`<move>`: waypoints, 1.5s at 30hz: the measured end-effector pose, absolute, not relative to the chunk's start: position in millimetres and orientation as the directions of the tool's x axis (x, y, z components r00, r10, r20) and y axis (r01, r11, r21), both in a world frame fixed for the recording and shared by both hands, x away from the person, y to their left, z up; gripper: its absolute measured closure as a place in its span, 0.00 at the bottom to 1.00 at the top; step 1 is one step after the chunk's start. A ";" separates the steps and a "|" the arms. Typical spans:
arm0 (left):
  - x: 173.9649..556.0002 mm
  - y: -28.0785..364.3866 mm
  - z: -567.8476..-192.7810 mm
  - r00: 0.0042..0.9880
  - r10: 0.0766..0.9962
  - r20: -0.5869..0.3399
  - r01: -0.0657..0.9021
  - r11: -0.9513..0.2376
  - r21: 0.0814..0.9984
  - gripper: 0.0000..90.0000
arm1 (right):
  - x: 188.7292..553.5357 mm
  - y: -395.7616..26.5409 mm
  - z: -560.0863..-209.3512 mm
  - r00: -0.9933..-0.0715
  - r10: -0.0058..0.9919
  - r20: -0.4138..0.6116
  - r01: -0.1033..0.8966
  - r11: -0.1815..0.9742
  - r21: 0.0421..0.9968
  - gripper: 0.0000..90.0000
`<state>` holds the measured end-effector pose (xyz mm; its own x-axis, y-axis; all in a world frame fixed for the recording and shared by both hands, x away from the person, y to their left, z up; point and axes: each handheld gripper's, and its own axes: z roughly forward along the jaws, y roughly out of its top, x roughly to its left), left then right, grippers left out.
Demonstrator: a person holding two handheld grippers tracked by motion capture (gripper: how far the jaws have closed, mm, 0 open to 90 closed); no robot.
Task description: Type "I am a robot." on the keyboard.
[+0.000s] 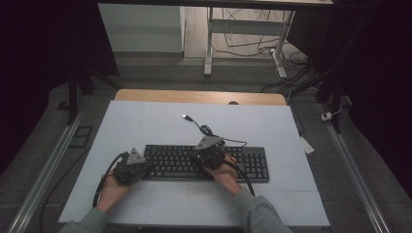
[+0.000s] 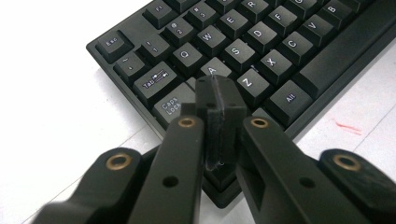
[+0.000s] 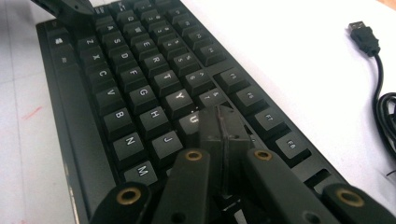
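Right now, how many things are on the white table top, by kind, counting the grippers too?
Keyboard: 1
USB plug with its cable: 1
Grippers: 2, the left gripper and the right gripper, both shut over the keys
Total: 4

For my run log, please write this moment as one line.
scene: black keyboard on white table | left claw: shut, tip over A key | right claw: shut, tip near U key | USB plug: loose
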<state>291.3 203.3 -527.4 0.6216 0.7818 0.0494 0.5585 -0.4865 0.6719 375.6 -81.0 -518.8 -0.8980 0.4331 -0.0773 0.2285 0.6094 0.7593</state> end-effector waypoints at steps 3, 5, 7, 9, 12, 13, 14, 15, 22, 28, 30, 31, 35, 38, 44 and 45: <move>291.2 203.3 -527.4 0.621 0.782 0.050 0.558 -0.487 0.672 0.99 | 375.2 -80.4 -518.6 -0.898 0.432 -0.086 0.224 0.616 0.756 1.00; 291.1 203.4 -527.4 0.622 0.782 0.050 0.559 -0.487 0.671 0.99 | 375.1 -79.6 -519.8 -0.899 0.427 -0.100 0.218 0.631 0.745 1.00; 291.0 203.3 -527.4 0.621 0.782 0.051 0.558 -0.488 0.671 0.99 | 374.6 -79.1 -520.8 -0.897 0.429 -0.105 0.216 0.633 0.743 1.00; 290.9 203.3 -527.4 0.622 0.781 0.053 0.558 -0.489 0.671 0.99 | 374.6 -79.3 -520.8 -0.897 0.431 -0.104 0.219 0.634 0.742 1.00; 290.4 203.1 -527.1 0.622 0.781 0.057 0.554 -0.490 0.672 0.99 | 374.9 -80.6 -519.1 -0.894 0.438 -0.093 0.227 0.623 0.749 1.00; 290.0 203.2 -526.4 0.624 0.779 0.062 0.550 -0.494 0.673 0.99 | 374.9 -81.8 -518.1 -0.894 0.440 -0.081 0.229 0.606 0.761 1.00; 288.5 204.1 -524.6 0.620 0.782 0.063 0.541 -0.484 0.687 0.99 | 374.9 -83.1 -516.1 -0.894 0.442 -0.077 0.230 0.599 0.767 1.00; 288.5 204.1 -524.6 0.620 0.782 0.063 0.541 -0.484 0.687 0.99 | 374.7 -84.5 -514.6 -0.895 0.440 -0.065 0.229 0.581 0.781 1.00; 284.1 208.2 -519.3 0.605 0.795 0.046 0.526 -0.442 0.726 0.99 | 369.4 -102.1 -502.8 -0.893 0.447 -0.046 0.228 0.540 0.810 1.00; 284.4 210.7 -518.7 0.599 0.800 0.018 0.531 -0.415 0.739 0.98 | 363.7 -117.7 -501.2 -0.891 0.452 -0.045 0.230 0.534 0.814 1.00; 284.8 210.6 -519.0 0.600 0.800 0.018 0.531 -0.415 0.739 0.97 | 362.5 -123.6 -501.1 -0.889 0.455 -0.044 0.231 0.531 0.815 1.00; 284.8 210.5 -519.0 0.599 0.800 0.018 0.531 -0.414 0.740 0.97 | 361.9 -126.3 -501.1 -0.889 0.457 -0.043 0.233 0.530 0.816 1.00; 284.6 210.8 -518.9 0.596 0.803 0.018 0.527 -0.408 0.745 0.91 | 357.9 -138.7 -500.4 -0.886 0.461 -0.047 0.230 0.526 0.819 0.92; 284.3 211.6 -518.6 0.597 0.802 0.015 0.523 -0.403 0.751 0.86 | 356.1 -142.9 -500.7 -0.883 0.467 -0.045 0.234 0.523 0.820 0.84; 283.8 212.7 -517.8 0.597 0.802 0.004 0.526 -0.395 0.753 0.69 | 354.2 -155.4 -500.0 -0.877 0.481 -0.024 0.258 0.510 0.821 0.67; 283.9 212.9 -517.8 0.596 0.803 0.000 0.529 -0.393 0.752 0.66 | 354.0 -157.1 -499.6 -0.875 0.483 -0.022 0.262 0.511 0.819 0.64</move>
<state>283.9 212.9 -517.8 0.5963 0.8028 0.0003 0.5288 -0.3931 0.7523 354.0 -157.1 -499.6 -0.8752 0.4833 -0.0219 0.2618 0.5111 0.8187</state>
